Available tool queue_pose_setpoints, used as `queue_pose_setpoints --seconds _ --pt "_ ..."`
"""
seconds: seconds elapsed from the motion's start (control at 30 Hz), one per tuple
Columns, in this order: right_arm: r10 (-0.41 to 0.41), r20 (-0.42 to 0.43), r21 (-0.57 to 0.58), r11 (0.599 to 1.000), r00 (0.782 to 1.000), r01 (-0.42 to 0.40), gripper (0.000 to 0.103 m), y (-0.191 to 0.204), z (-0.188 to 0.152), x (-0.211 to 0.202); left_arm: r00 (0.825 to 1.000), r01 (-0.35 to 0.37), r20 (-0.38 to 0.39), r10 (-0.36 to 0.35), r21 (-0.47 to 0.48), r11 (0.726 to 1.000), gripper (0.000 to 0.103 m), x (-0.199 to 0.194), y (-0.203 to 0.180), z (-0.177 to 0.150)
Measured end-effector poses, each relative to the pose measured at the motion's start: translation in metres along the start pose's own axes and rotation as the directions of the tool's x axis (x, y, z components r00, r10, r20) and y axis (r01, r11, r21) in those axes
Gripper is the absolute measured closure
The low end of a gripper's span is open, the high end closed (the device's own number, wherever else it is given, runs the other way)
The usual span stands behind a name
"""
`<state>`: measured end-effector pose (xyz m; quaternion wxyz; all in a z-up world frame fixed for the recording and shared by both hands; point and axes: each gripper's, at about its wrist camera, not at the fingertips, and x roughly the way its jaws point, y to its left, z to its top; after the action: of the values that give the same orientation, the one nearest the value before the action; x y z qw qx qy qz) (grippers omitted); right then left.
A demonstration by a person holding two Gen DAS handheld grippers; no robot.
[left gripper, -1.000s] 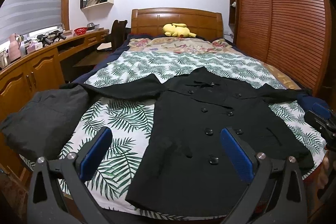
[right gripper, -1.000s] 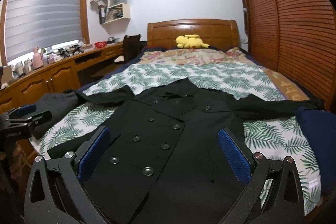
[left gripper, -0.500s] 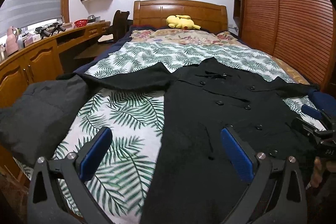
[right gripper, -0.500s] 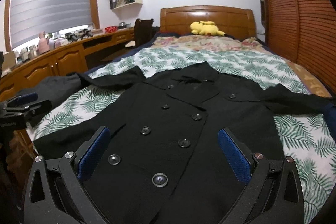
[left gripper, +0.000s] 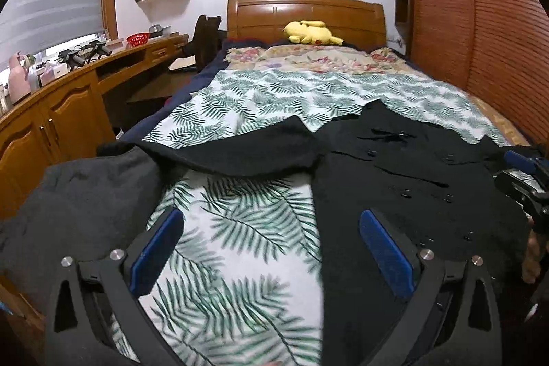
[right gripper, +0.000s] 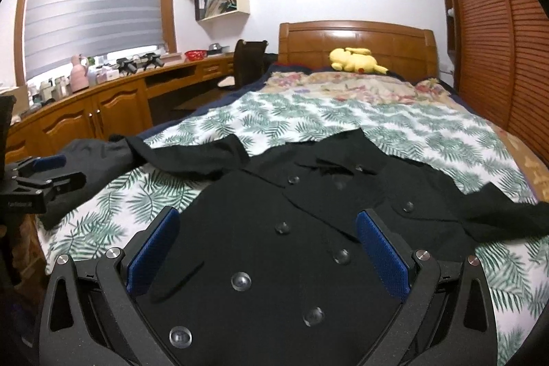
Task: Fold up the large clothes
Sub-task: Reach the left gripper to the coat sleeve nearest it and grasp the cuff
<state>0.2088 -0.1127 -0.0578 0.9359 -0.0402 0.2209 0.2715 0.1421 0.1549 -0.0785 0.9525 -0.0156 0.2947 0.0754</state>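
Observation:
A black double-breasted coat lies spread flat, front up, on the fern-print bedspread, sleeves stretched out to both sides. It also shows in the right wrist view. My left gripper is open and empty, low over the bedspread just left of the coat's left edge. My right gripper is open and empty, low over the coat's buttoned front. The right gripper shows at the right edge of the left wrist view; the left gripper shows at the left edge of the right wrist view.
A dark grey garment is heaped at the bed's near left corner. A yellow plush toy lies by the wooden headboard. A wooden desk with cabinets runs along the left; louvred wardrobe doors stand on the right.
Both grippers have moved forward and lower toward the bed. The left gripper has shifted left, off the coat's hem and over the bedspread. Both stay open.

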Motion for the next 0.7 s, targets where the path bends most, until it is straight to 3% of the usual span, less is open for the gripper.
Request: queue_pose_setpoints --seconds 0.23,0.37,0.47,0.57,0.7 --pt "0.033 -0.063 -0.024 0.999 0.997 -0.034 0.000 0.005 -0.010 0.054 0.998 -0.015 -0.060 0.016 0.014 1.000 0.000 0.055 0.028 0.024" --pt "0.044 -0.143 -0.045 0.998 0.989 -0.051 0.000 0.007 -0.031 0.086 0.993 0.027 -0.113 -0.031 -0.041 0.999 0.000 0.092 0.049 0.032" --pt "0.057 -0.181 -0.045 0.997 0.982 -0.066 0.000 0.006 -0.040 0.096 0.991 0.019 -0.131 -0.030 -0.080 0.997 0.001 0.119 0.066 0.038" --pt "0.068 -0.191 -0.031 0.997 0.979 -0.075 0.000 0.004 -0.044 0.098 0.986 0.011 -0.160 -0.033 -0.141 0.990 0.009 0.147 0.087 0.042" --pt "0.078 -0.212 -0.004 0.997 0.974 -0.081 0.000 -0.002 -0.048 0.105 0.979 -0.005 -0.200 -0.044 -0.238 0.971 0.037 0.181 0.113 0.043"
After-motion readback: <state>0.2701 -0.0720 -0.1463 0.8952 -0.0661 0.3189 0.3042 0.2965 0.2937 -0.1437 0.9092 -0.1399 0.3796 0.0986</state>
